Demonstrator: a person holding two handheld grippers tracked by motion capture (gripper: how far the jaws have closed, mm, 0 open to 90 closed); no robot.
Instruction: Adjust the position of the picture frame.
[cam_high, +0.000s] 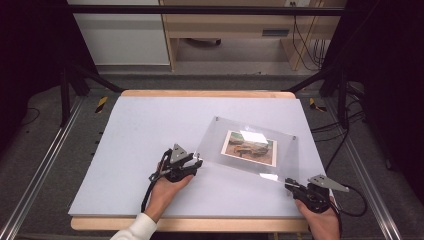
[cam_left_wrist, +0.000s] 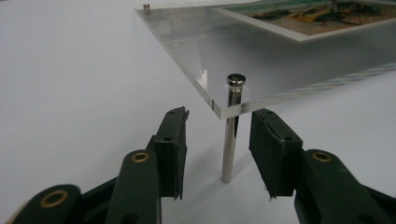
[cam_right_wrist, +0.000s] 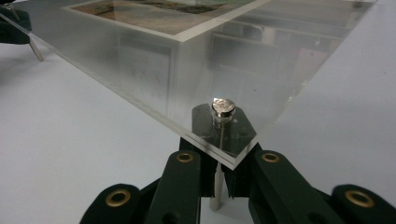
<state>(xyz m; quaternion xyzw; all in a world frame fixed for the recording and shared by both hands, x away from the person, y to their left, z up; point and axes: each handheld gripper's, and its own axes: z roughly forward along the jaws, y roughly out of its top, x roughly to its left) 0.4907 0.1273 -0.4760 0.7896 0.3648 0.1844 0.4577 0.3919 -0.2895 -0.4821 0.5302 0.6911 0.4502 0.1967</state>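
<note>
Left claw (cam_left_wrist: 219, 154) spread around a frame leg (cam_left_wrist: 229, 135); right claw (cam_right_wrist: 219, 179) pinching another leg (cam_right_wrist: 217, 184).

Black grippers (cam_high: 197, 161), brass-ringed screws, grey three-cornered plates, black cables; white sleeve (cam_high: 136, 228) on left arm.

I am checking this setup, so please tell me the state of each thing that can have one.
acrylic frame: raised on metal legs, picture inside.
left gripper: open, jaws either side of a leg, not pressing.
right gripper: shut on corner leg.
</note>
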